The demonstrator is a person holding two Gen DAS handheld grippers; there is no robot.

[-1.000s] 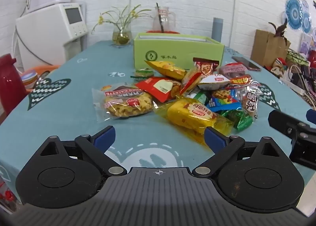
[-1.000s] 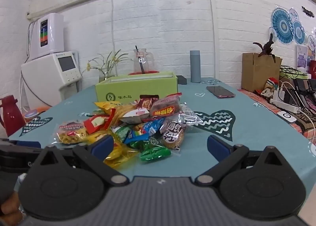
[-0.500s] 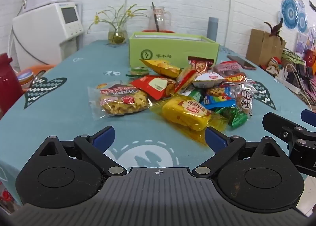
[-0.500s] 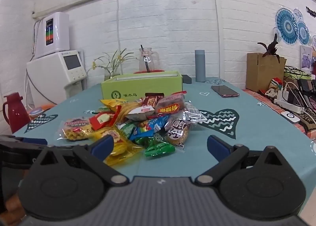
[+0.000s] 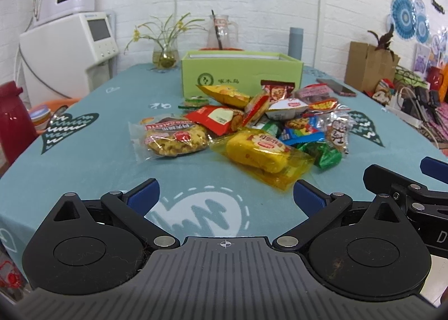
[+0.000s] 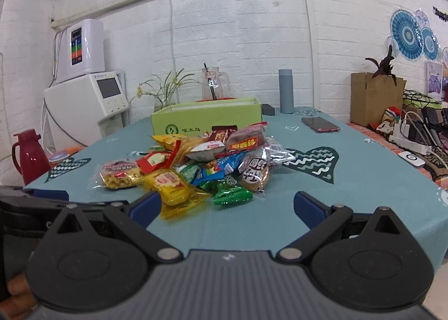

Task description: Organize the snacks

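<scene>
A pile of wrapped snacks (image 5: pixel 252 124) lies mid-table in front of an open green box (image 5: pixel 240 75); the pile (image 6: pixel 201 163) and box (image 6: pixel 207 121) also show in the right wrist view. Nearest me are a yellow packet (image 5: pixel 260 152), a clear bag of round biscuits (image 5: pixel 170 138) and a green packet (image 6: pixel 231 195). My left gripper (image 5: pixel 225 196) is open and empty above the near table edge. My right gripper (image 6: pixel 225 205) is open and empty, also short of the pile. The right gripper's body (image 5: pixel 406 188) shows at the right of the left wrist view.
The table has a teal cloth (image 5: pixel 98 163). A phone (image 6: pixel 320 124), a grey flask (image 6: pixel 286 90), a glass jug (image 6: pixel 214 84) and a flower vase (image 5: pixel 165 55) stand near the far edge. A red thermos (image 5: pixel 12 118) is at the left. A cluttered shelf (image 6: pixel 414 129) is at the right.
Both grippers have drawn slightly back and up, so the pile looks a little farther off. Their jaws stay open. The snacks have not moved.
</scene>
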